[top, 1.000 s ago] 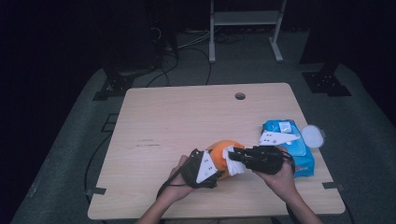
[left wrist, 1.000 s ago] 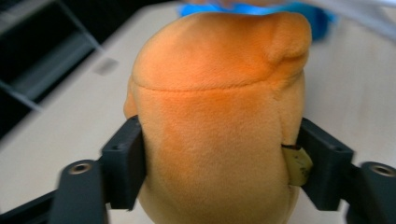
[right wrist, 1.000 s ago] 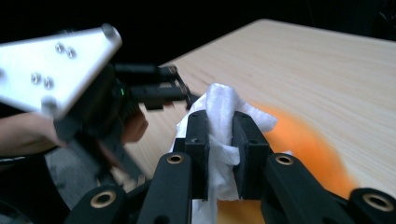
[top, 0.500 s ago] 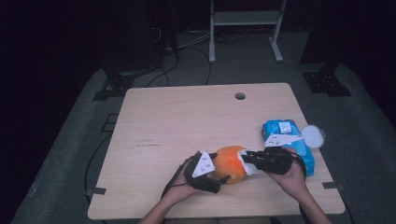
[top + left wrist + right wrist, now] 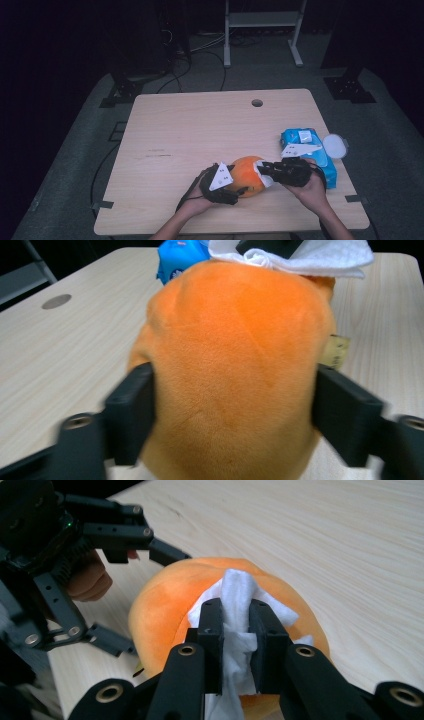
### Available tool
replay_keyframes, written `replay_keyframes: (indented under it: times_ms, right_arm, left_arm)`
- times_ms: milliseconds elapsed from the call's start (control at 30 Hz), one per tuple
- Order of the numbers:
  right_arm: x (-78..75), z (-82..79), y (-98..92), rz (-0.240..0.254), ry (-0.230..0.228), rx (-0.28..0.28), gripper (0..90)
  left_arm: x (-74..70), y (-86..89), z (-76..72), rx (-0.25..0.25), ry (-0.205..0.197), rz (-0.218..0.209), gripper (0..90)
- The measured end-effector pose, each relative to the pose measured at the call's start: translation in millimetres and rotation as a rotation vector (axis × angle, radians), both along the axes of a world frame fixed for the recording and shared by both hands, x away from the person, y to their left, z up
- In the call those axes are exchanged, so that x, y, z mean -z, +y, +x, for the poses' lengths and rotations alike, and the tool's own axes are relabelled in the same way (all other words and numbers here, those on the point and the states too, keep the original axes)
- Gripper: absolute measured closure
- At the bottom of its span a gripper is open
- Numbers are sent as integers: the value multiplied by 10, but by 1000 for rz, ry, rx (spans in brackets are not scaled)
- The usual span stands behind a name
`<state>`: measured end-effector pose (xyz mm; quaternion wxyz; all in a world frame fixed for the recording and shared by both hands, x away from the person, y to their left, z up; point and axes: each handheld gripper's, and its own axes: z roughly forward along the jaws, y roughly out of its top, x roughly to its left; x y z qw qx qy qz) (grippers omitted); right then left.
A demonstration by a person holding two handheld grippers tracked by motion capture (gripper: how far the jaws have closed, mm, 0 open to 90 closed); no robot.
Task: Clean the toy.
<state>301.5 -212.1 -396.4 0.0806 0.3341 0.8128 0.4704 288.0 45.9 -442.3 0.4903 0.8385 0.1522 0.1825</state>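
The left gripper [image 5: 239, 191] has just squeezed shut on the round orange plush toy [image 5: 235, 365], holding it steady while the right gripper [image 5: 235, 630] pinches the white wipe [image 5: 237, 597] to rub it.

Fuzzy orange plush toy [image 5: 235, 370], soft white cloth wipe [image 5: 235, 615], matt pale wood table [image 5: 200, 130].

The plush [image 5: 248, 176] lies on the table [image 5: 190, 130] near its front edge, between the left gripper [image 5: 239, 192] at its left and the right gripper [image 5: 262, 169] at its right. The left gripper's jaws, which have just been closing, stand on either side of the plush and press into it, while the wipe [image 5: 235, 615] sits pinched between the right gripper's jaws and rests on top of the plush. Right of the plush, behind the right gripper, lies the pack [image 5: 309, 150], with the lid [image 5: 335, 146] just beside it at the table's right edge, and the hole [image 5: 257, 103] is near the far edge.
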Motion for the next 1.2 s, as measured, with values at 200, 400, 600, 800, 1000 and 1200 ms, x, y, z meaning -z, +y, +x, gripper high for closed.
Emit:
replay_keyframes:
  times_ms: [200,400,600,800,1000,1200]
  right_arm:
    - [-59,-24,3,83,27,-39,769]
    - [79,-6,171,28,53,-69,769]
    - [-5,-66,209,48,13,-103,768]
    - [30,-87,277,18,-12,-122,765]
    - [72,13,220,47,-9,-61,764]
    - [95,69,204,44,-27,-11,762]
  left_arm:
    - [-324,175,-24,60,62,29,340]
    - [-321,323,60,78,138,95,321]
    - [-241,387,146,46,156,22,299]
    - [-221,368,134,49,100,-10,186]
    - [-181,411,157,59,71,-38,103]
    - [-87,409,191,63,53,-49,80]
